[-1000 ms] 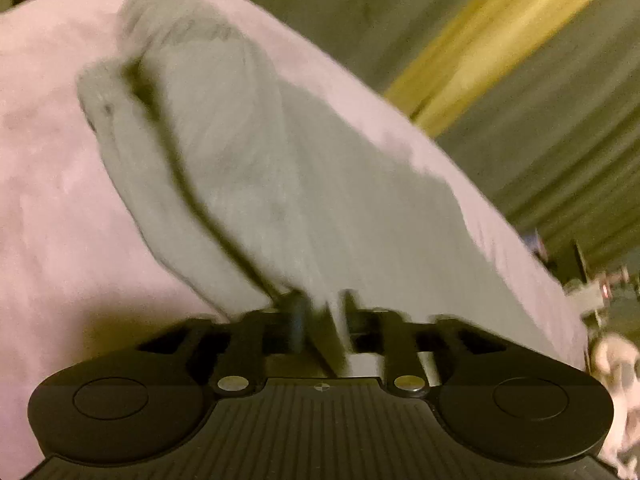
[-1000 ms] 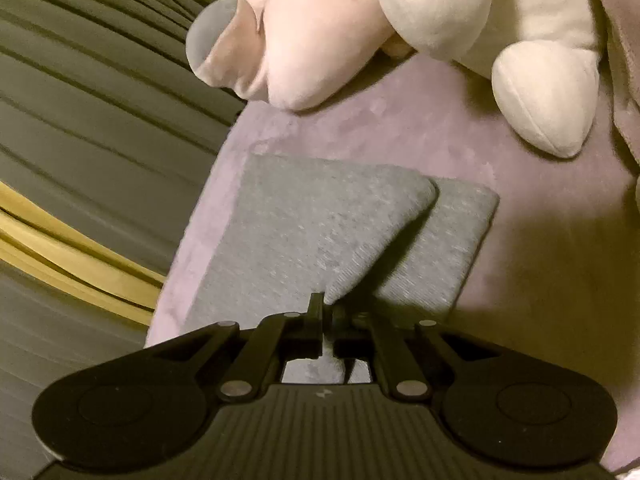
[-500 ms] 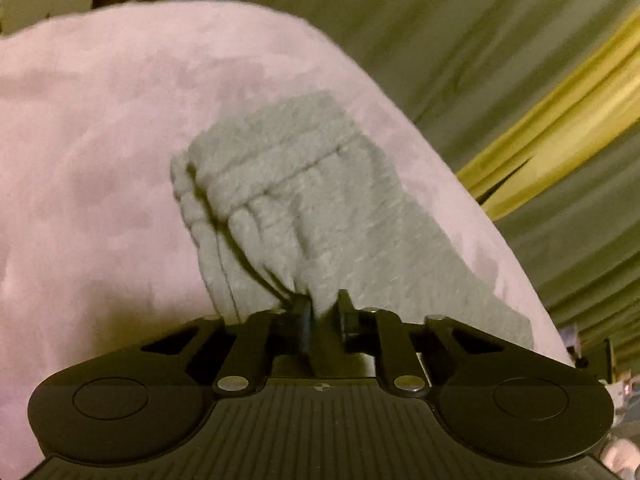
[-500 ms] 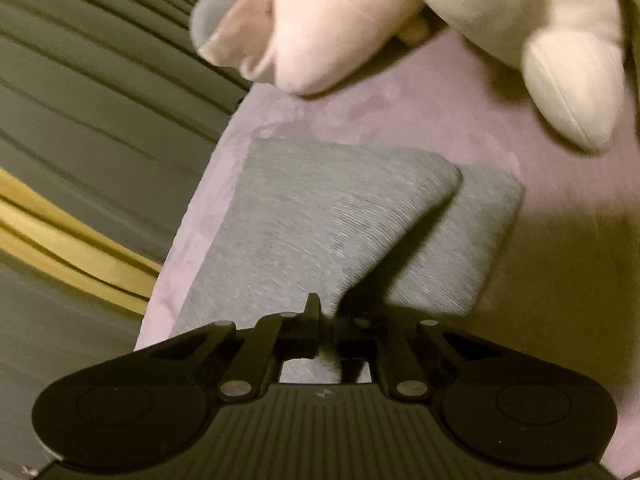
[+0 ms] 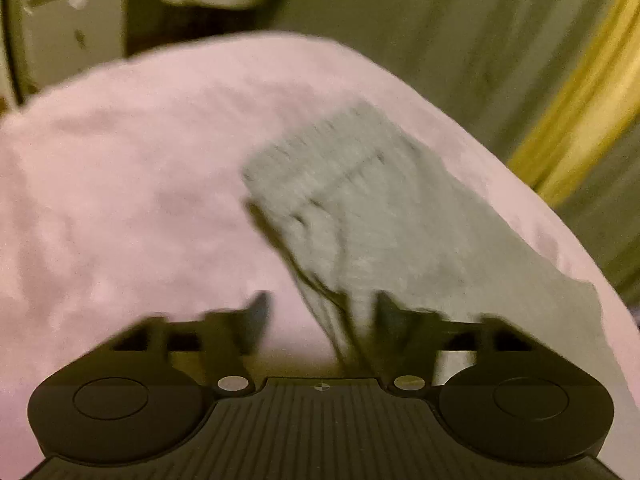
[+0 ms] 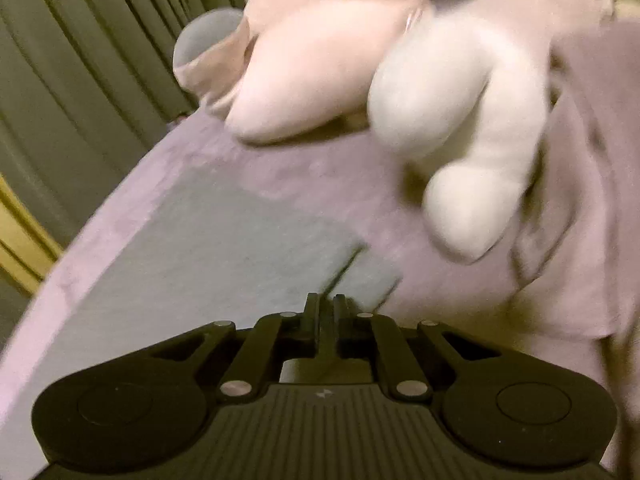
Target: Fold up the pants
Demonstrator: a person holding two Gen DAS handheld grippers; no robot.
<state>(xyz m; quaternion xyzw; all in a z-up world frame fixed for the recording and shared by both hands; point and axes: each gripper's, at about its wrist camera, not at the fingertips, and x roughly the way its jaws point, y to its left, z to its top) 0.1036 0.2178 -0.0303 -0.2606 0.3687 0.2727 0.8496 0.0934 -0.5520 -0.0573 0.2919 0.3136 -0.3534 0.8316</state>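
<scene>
The grey pants (image 5: 384, 216) lie folded on the pink blanket (image 5: 120, 184); their gathered waistband end shows in the left wrist view. My left gripper (image 5: 320, 312) is open, its fingers wide apart, with the cloth's edge lying against the right finger (image 5: 390, 312). In the right wrist view the pants (image 6: 224, 256) lie flat along the bed's left edge. My right gripper (image 6: 323, 306) is shut, its fingers close together over the pants' near corner; whether cloth is pinched is not visible.
Two plush toys, a pink one (image 6: 316, 68) and a white one (image 6: 464, 128), lie on the blanket beyond the pants. Green curtains (image 6: 80, 60) with a yellow stripe (image 5: 580, 112) hang beside the bed. A cabinet (image 5: 76, 32) stands beyond the bed.
My left gripper has opened and let go of the waistband, which now rests on the blanket. My right gripper has lowered its fold onto the pants and moved closer to the plush toys.
</scene>
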